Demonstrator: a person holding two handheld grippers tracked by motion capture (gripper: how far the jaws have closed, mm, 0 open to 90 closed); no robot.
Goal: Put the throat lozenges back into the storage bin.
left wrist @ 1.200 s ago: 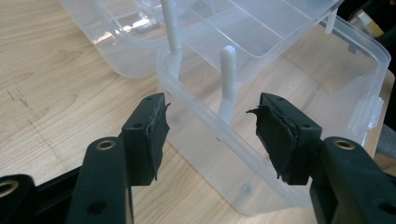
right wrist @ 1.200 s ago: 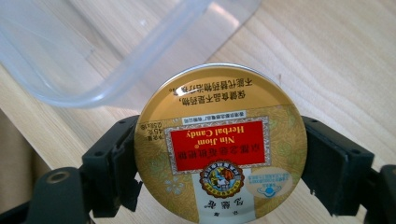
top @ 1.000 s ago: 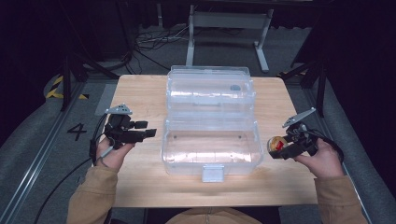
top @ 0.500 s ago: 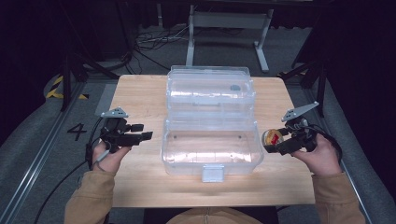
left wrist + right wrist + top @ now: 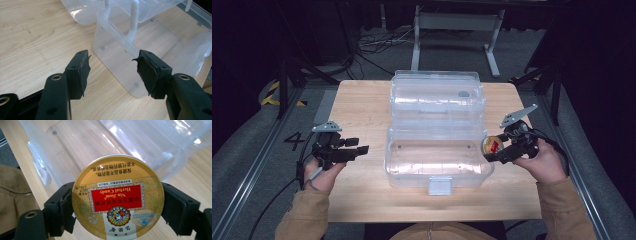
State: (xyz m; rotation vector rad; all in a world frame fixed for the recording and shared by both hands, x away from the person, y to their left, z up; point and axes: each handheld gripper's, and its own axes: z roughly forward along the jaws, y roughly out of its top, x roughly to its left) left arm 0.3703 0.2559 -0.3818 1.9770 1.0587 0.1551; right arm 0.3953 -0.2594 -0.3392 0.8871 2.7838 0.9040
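Right gripper (image 5: pixel 498 151) is clamped on a round gold candy tin (image 5: pixel 118 197), jaws pinching its rim on both sides, red label face toward the camera. Over the last second it has come in from the right and a bit up: the tin (image 5: pixel 492 145) now sits right at the right end wall of the clear box (image 5: pixel 437 165), about at rim level, touching or just off it, cannot tell which. A second ago it was slightly further out over the table (image 5: pixel 362 100).

Left gripper (image 5: pixel 354 149) has jaws apart, nothing between them. It has dropped back a little toward the near left and now hovers just left of the box, pointing at its left wall (image 5: pixel 117 60). The hinge arms of the lid (image 5: pixel 437 95) show ahead of it.

Box is open, lid folded back to the far side, lower tub looks empty, grey latch (image 5: pixel 439 186) on the near edge.

Read: the tin is being brought in to drop into the tub. Not yet inside. Next it needs to clear the right rim, then release. Left gripper looks like it is standing by, maybe to steady the box or shut the lid.
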